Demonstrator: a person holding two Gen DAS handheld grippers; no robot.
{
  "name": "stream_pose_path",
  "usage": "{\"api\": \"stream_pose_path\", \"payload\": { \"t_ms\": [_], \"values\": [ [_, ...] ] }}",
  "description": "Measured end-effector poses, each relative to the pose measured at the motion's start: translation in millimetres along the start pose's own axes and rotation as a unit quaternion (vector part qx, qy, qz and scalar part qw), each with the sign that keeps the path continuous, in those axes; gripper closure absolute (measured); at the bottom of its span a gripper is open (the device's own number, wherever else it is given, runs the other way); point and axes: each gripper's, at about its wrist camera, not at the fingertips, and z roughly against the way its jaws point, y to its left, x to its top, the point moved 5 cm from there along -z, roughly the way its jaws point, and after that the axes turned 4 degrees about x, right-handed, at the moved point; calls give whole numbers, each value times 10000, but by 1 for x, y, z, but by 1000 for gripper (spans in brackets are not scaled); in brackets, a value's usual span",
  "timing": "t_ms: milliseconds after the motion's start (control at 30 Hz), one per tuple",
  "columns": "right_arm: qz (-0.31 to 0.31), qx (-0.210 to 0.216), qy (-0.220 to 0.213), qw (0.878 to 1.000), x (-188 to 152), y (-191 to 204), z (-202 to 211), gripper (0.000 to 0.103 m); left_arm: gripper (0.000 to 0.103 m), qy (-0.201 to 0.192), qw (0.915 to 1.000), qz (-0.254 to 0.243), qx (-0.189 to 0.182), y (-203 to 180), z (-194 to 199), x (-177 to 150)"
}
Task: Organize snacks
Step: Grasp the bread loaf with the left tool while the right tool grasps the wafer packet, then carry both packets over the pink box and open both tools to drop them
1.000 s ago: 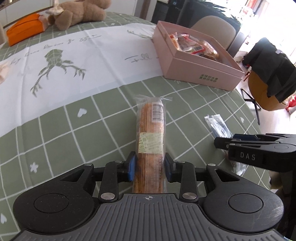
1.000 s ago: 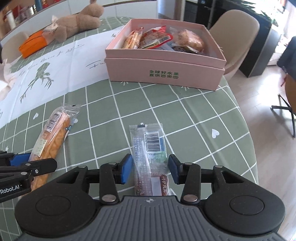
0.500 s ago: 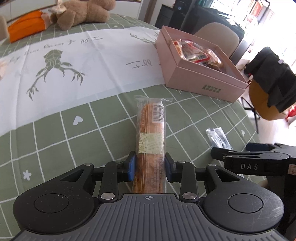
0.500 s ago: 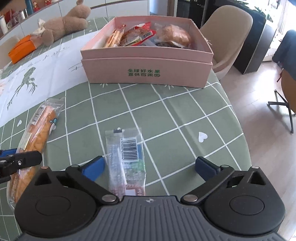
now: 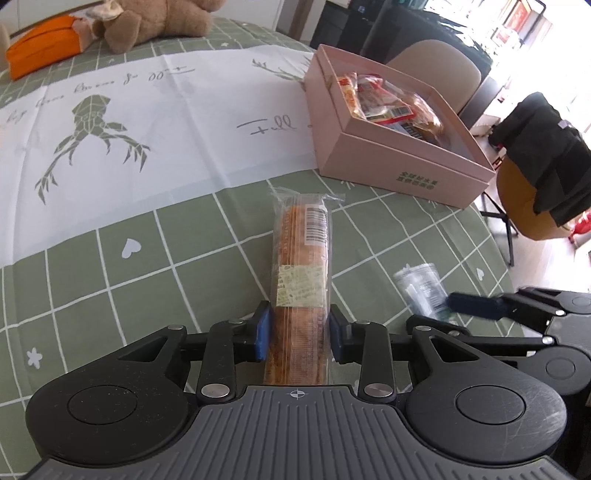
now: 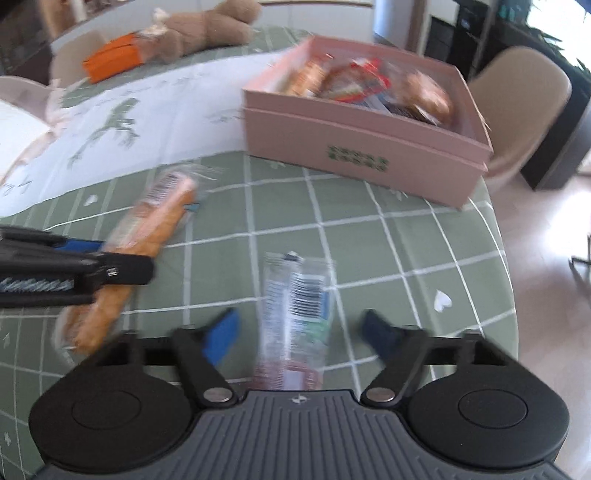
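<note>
My left gripper (image 5: pixel 298 328) is shut on a long orange bread stick in a clear wrapper (image 5: pixel 301 266), which points toward the pink snack box (image 5: pixel 402 166). The stick also shows in the right wrist view (image 6: pixel 147 236), held by the left gripper (image 6: pixel 92 258). My right gripper (image 6: pixel 301 332) is open around a small clear snack packet with a barcode (image 6: pixel 297 306) that lies on the green checked tablecloth (image 6: pixel 388 251). The packet (image 5: pixel 421 288) and right gripper (image 5: pixel 480 306) show at the right of the left wrist view. The pink box (image 6: pixel 362 147) holds several snacks.
A brown teddy bear (image 5: pixel 159 18) and an orange box (image 5: pixel 40 62) lie at the far side of the table. A white runner with a frog print (image 5: pixel 147 110) crosses the cloth. Chairs (image 5: pixel 439 70) stand beyond the table edge on the right.
My right gripper opened its jaws wide, then narrowed them somewhat around the packet, and it has swung; its view is blurred. My left gripper stays shut on the bread stick and lifted slightly.
</note>
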Motion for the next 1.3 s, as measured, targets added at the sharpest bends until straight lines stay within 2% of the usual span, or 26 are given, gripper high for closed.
{"api": "stream_pose_path", "payload": {
  "t_ms": [33,300,567,833,867,900,1000,1100,1233,1300],
  "values": [
    [34,19,20,10000,1,2,0,63,68,16,10000,38,-23,1,0,0],
    [-366,-93,4,9993,-9,-15,10,67,70,205,9996,126,-118,1,0,3],
    [-795,-226,-324,9961,-4,-33,38,67,71,-72,9990,19,-431,-4,22,-2],
    [-1103,-74,-931,9895,17,-44,88,72,71,-464,9960,-423,-635,-37,56,20],
    [-1131,-32,-1050,9880,23,-48,98,96,71,-543,9952,-432,-687,-40,61,24],
    [-1147,-14,-1137,9869,28,-50,106,102,71,-613,9945,-446,-726,-44,66,28],
    [-1068,-8,-1447,9837,44,-56,130,102,71,-749,9930,-487,-775,-51,70,40],
    [-900,3,-1418,9858,51,-61,132,102,71,-718,9948,-354,-628,-47,63,44],
    [-621,-105,-1012,9929,43,-66,100,98,71,-342,9986,-35,-392,-29,47,33],
    [-475,-212,-668,9964,35,-67,74,83,71,-142,9993,88,-328,-21,40,24]
  ]
}}
